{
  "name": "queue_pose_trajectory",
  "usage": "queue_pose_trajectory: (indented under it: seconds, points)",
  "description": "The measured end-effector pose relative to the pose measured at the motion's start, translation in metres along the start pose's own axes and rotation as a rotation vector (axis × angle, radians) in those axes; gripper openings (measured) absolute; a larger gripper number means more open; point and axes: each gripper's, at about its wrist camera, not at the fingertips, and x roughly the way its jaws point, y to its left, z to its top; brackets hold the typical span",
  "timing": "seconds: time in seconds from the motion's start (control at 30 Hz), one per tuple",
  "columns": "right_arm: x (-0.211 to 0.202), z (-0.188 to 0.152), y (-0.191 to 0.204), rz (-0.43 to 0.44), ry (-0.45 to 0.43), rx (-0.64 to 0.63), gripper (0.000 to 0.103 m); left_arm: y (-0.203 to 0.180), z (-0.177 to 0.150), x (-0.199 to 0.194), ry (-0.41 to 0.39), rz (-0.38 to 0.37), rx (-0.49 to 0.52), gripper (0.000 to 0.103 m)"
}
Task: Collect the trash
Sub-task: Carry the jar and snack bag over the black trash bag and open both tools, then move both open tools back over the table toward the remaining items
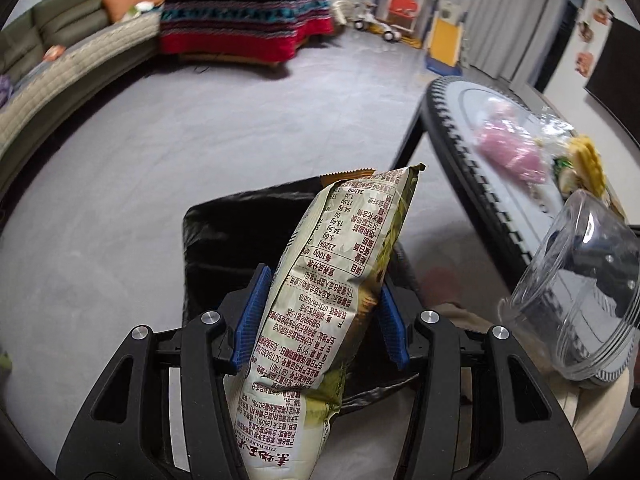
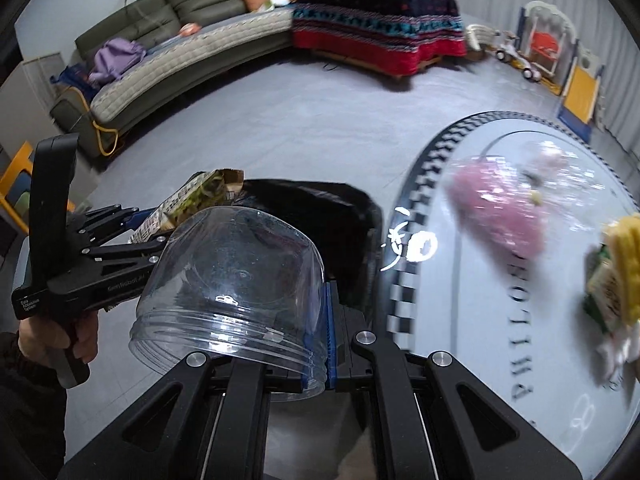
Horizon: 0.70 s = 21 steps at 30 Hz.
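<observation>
One cream printed foil snack bag (image 1: 320, 280) stands pinched between the left gripper (image 1: 320, 316) pads at frame centre, above one black-lined trash bin (image 1: 208, 248). The right gripper (image 2: 280, 344) clamps one clear plastic jar (image 2: 232, 292) lower centre.

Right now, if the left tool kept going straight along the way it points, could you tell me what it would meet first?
Most likely the black trash bag: its opening sits directly beyond the left tool, which is shut on the snack packet. Depth is hard to judge through the fisheye.
</observation>
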Motion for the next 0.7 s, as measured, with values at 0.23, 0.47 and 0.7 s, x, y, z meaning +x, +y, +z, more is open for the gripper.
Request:
queue_pose_trajectory:
  seconds: [0.23, 0.47, 0.7]
  points:
    - [0.039, 0.013, 0.013, -0.01, 0.135, 0.012, 0.064, 0.026, 0.003, 0.0, 0.003, 0.086, -0.086, 0.097]
    - [0.011, 0.005, -0.001, -0.015, 0.076, 0.054, 0.064, 0.017, 0.008, -0.009, -0.021, 0.053, -0.066, 0.097]
    - [-0.011, -0.005, -0.041, -0.06, 0.033, 0.11, 0.064, -0.024, 0.02, -0.011, -0.037, -0.003, -0.007, 0.097]
